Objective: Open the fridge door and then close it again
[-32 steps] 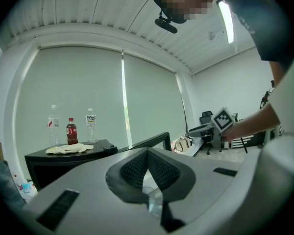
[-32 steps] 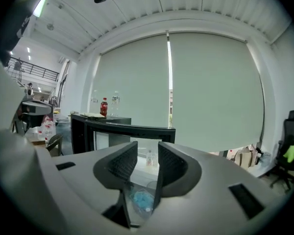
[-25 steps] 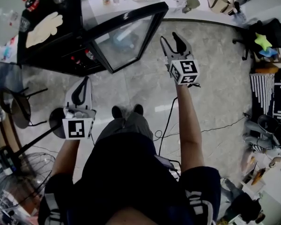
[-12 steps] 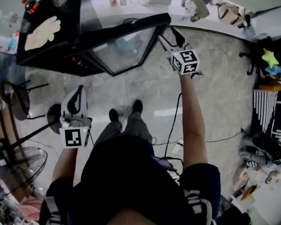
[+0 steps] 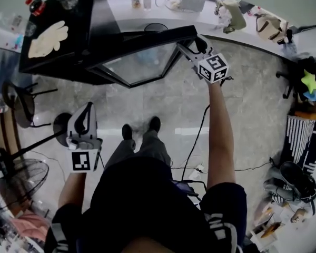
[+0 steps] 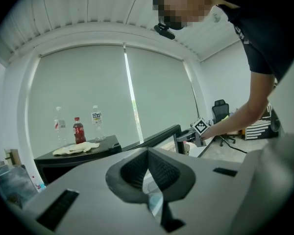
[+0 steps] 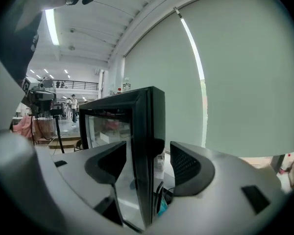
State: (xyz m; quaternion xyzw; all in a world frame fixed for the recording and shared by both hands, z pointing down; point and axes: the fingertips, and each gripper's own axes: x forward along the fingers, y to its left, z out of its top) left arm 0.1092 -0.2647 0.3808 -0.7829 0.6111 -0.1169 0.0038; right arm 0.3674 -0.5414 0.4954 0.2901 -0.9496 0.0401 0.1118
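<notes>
Right gripper, jaws just spreading, is straddling the open fridge door edge, readying the close; left gripper is hanging clenched, empty.

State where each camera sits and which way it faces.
Head view: on the person's head, looking steeply down at fridge door, both arms, left gripper, right gripper.
Left gripper view: rides shut left gripper, facing fridge door; right arm shows.
Right gripper view: along its jaws, which have just been opening, door edge between them.
Shared: all see the door.
</notes>
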